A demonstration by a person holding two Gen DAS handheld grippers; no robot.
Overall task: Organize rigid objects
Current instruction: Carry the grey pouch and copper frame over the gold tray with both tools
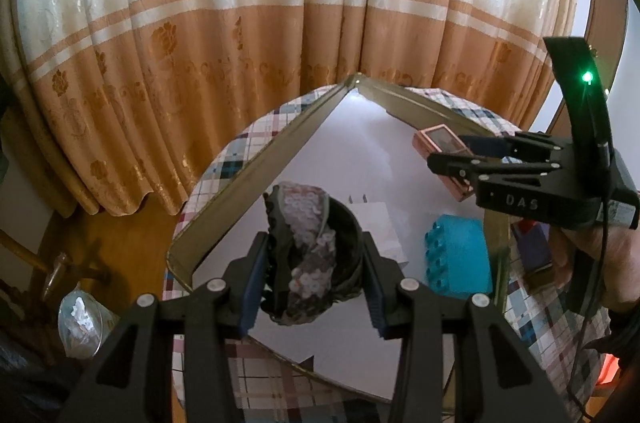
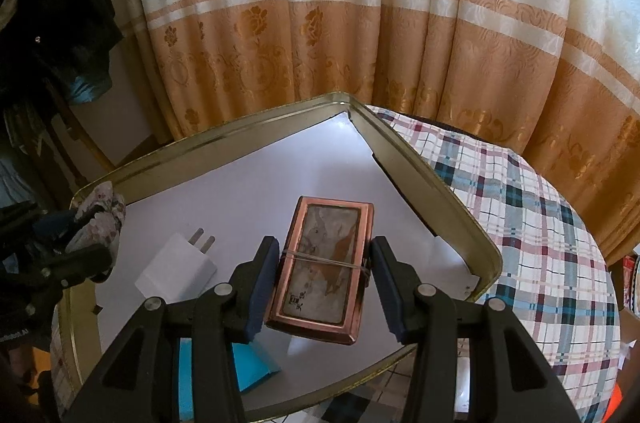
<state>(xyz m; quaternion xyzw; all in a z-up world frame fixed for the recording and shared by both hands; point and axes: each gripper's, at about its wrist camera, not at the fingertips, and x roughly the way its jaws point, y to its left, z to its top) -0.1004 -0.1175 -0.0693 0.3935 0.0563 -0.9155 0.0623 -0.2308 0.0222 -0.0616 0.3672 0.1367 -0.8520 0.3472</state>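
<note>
the right gripper [image 2: 324, 279] has its jaws partly closed on a copper-framed rectangular box [image 2: 322, 267], pads against its two long sides, a rubber band round its middle. the box hangs tilted over the far-right part of a shallow gold-rimmed tin tray [image 2: 448, 191]; whether its lower corner already touches the white tray floor i cannot tell. the left gripper [image 1: 314, 279] has its jaws partly closed on a dark sequinned hair accessory [image 1: 308, 247], held over the near-left part of the same tray.

the step in hand looks like setting both pieces down inside the tray. to do it well, level the box before lowering so it lands flat, keep it parallel to the tray's right wall with a gap from it, and open only once it rests on the floor. the sequinned piece looks softer and may spring or roll, so lower it right to the floor before letting go.

in the tray lie a white plug adapter [image 2: 176, 271], left of the box and just beside the sequinned piece, and a blue toy building block [image 1: 456, 255] near the tray's front edge. the tray sits on a bench with a plaid cloth [image 2: 540, 243], right of the tray
</note>
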